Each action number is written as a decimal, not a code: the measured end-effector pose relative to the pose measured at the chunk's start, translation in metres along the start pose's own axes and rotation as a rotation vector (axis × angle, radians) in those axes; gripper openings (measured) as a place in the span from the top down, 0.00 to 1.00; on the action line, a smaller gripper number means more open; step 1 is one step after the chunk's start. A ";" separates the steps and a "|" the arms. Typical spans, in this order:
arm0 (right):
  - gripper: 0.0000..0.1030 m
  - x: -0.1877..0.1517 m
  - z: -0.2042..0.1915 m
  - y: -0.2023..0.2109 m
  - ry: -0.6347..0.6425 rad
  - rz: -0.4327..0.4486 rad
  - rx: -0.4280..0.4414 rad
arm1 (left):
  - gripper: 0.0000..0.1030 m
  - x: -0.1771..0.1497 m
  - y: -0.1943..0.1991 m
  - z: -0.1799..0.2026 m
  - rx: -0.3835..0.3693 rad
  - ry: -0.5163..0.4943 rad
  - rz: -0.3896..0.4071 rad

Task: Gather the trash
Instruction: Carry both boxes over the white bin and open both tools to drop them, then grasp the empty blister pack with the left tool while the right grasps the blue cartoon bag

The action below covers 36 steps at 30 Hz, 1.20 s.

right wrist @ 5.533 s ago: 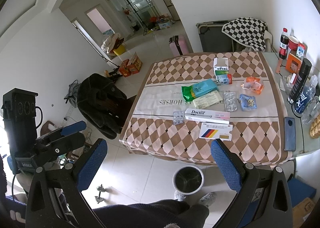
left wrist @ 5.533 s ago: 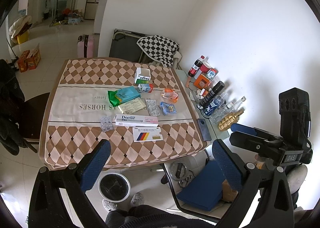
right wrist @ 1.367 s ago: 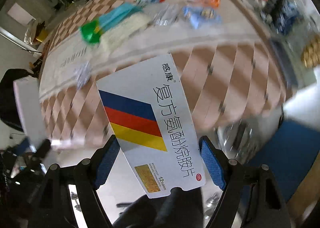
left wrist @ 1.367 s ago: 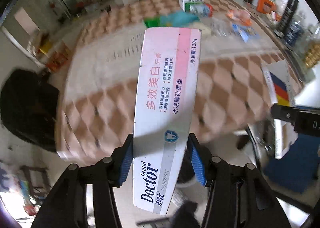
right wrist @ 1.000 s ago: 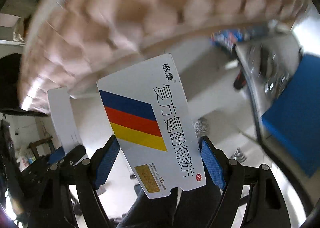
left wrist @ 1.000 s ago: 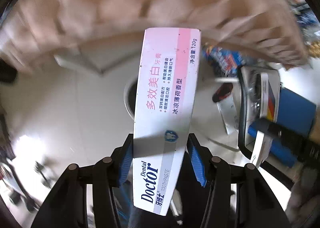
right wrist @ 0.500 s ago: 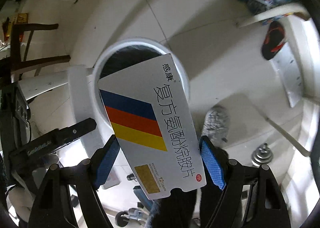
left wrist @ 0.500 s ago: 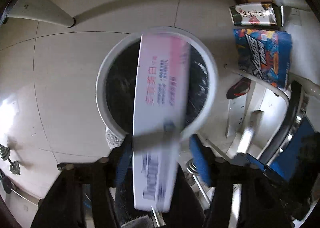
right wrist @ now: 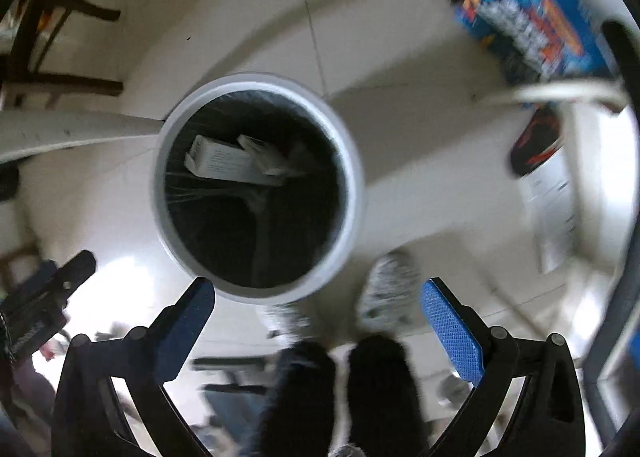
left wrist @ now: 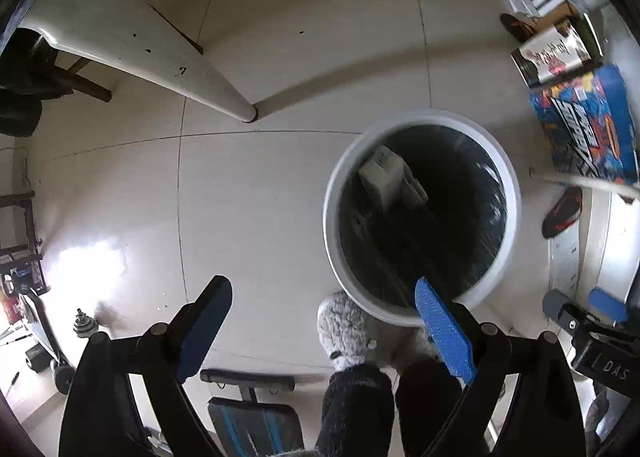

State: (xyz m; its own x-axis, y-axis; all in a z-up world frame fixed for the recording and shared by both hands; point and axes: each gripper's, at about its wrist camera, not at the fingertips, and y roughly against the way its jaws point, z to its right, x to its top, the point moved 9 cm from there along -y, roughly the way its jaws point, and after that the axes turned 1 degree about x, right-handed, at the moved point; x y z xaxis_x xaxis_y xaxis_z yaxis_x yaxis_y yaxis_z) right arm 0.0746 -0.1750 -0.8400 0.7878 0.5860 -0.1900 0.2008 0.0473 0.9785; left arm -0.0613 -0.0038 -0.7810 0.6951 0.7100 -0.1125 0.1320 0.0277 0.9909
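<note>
A round white trash bin (left wrist: 332, 193) with a dark liner stands on the tiled floor below both grippers; it also shows in the right wrist view (right wrist: 352, 161). Two pale boxes lie inside it, the toothpaste box (left wrist: 384, 177) and the medicine box (right wrist: 224, 163), overlapping each other. My left gripper (left wrist: 324, 321) is open and empty, above the bin's near-left rim. My right gripper (right wrist: 318, 321) is open and empty, above the bin's near rim. The right gripper also shows at the right edge of the left wrist view (left wrist: 588, 317).
A white table leg (left wrist: 160, 69) slants down to the floor left of the bin. Blue boxes (left wrist: 584, 125) and a red-black shoe (left wrist: 562, 213) lie to the right. The person's grey slippers (left wrist: 344, 329) stand at the bin's near side. Small dumbbells (left wrist: 86, 327) lie at the left.
Both grippers have opened and released their boxes. The toothpaste box and the medicine box have dropped into the bin. The right wrist view is blurred from motion.
</note>
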 end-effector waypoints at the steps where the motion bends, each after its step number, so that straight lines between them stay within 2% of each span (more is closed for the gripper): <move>1: 0.00 -0.003 0.001 0.005 0.003 0.006 -0.018 | 0.09 -0.004 0.004 0.002 0.006 -0.008 -0.002; 7: 0.00 -0.020 0.002 0.051 0.025 0.054 -0.056 | 0.09 -0.021 0.046 -0.007 0.003 -0.002 0.010; 13: 0.00 -0.037 -0.006 0.108 0.024 0.085 -0.048 | 0.09 -0.031 0.105 -0.012 -0.002 0.017 0.036; 20: 0.00 -0.057 -0.020 0.202 0.042 0.139 -0.034 | 0.09 -0.045 0.180 -0.017 -0.028 0.013 0.072; 26: 0.00 -0.078 -0.038 0.290 0.037 0.154 0.002 | 0.09 -0.057 0.263 -0.027 -0.048 0.012 0.118; 29: 0.00 -0.080 -0.046 0.336 0.009 0.168 0.045 | 0.09 -0.053 0.303 -0.032 -0.040 0.015 0.162; 32: 0.00 -0.069 -0.048 0.381 -0.024 0.201 0.085 | 0.09 -0.030 0.350 -0.036 -0.039 0.035 0.229; 36: 0.00 -0.026 -0.037 0.440 -0.084 0.274 0.117 | 0.09 0.017 0.395 -0.034 -0.032 0.069 0.314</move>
State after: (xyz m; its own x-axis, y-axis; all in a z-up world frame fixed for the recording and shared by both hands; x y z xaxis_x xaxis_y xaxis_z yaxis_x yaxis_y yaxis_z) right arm 0.1208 -0.1400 -0.4018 0.8664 0.4945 0.0691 0.0357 -0.1993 0.9793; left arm -0.0211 0.0436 -0.3886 0.6491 0.7330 0.2035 -0.1042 -0.1793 0.9783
